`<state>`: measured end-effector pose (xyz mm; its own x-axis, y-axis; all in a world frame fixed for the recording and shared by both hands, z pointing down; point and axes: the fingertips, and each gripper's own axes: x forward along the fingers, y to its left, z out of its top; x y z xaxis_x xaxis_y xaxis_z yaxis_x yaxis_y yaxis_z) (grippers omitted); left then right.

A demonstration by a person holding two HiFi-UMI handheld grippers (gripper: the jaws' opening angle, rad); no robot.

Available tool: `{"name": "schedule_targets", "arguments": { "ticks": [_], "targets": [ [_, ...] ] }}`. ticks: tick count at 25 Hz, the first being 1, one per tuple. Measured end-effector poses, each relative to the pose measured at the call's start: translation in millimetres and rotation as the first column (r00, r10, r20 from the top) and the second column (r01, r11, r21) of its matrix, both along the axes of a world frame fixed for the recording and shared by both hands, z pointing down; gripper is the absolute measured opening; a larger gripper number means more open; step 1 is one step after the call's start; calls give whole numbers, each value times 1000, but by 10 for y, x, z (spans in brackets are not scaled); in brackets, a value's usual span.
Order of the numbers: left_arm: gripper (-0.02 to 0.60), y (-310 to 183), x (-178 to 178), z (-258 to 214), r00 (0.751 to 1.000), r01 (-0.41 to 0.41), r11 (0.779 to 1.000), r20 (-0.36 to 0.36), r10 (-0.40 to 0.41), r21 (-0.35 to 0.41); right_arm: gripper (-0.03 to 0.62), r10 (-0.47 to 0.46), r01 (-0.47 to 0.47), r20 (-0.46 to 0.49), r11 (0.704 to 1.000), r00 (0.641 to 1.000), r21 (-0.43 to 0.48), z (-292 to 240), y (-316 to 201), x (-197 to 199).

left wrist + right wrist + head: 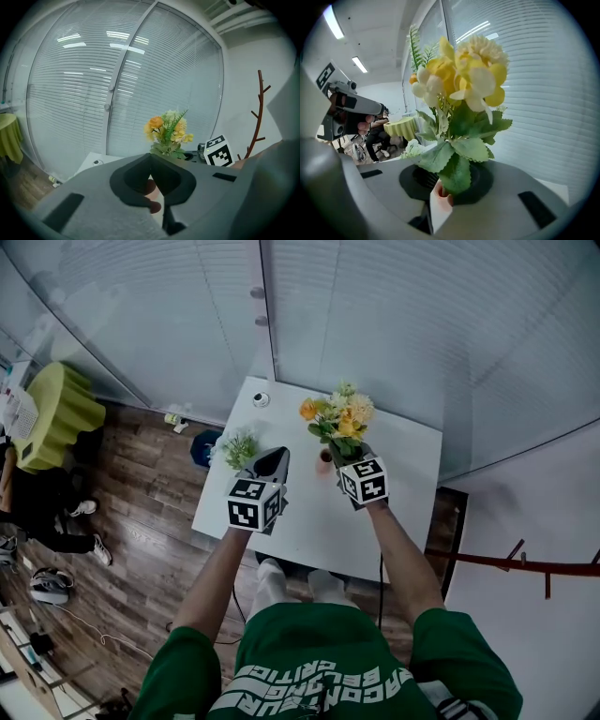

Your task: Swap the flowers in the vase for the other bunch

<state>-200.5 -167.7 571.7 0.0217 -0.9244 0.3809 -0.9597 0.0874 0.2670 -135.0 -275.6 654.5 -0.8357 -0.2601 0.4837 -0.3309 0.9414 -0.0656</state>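
The right gripper (449, 180) has its fingers (511, 187) clamped on the stems of the yellow flower bunch (337, 418). The bunch stands upright, blooms up, directly over the pink vase (324, 461) on the white table (403, 521). The left gripper (274, 461), fingers together and empty, hovers just left of the vase. The green bunch (241, 448) lies at the table's left edge.

The yellow-orange bunch (339, 416) stands upright over the small pink vase (324, 460); the green bunch (240, 448) (smaller, paler) lies at the left edge of the worktop (309, 521).
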Motion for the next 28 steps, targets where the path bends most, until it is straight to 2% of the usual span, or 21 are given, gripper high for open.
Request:
{"name": "schedule_targets", "arguments": {
  "ticks": [7,14,22,26,28],
  "targets": [
    [0,-137,-90,-458,1000,-11,997,10,11,72,54,-10,8,80,999,997,32,-745,-48,-60],
    [0,-302,-252,-870,999,-13,991,38,8,132,54,-42,24,162,994,986,109,-1523,-178,-205],
    [0,-485,-139,-1023,996,-74,987,67,65,141,54,-27,8,148,992,989,127,-1589,-248,-119],
    [0,-672,61,-1041,988,-142,980,83,131,136,54,28,-46,146,991,989,125,-1624,-390,111],
    [0,-826,267,-1072,977,-206,968,89,195,140,54,86,-105,148,986,985,128,-1658,-501,348]
  ]
}}
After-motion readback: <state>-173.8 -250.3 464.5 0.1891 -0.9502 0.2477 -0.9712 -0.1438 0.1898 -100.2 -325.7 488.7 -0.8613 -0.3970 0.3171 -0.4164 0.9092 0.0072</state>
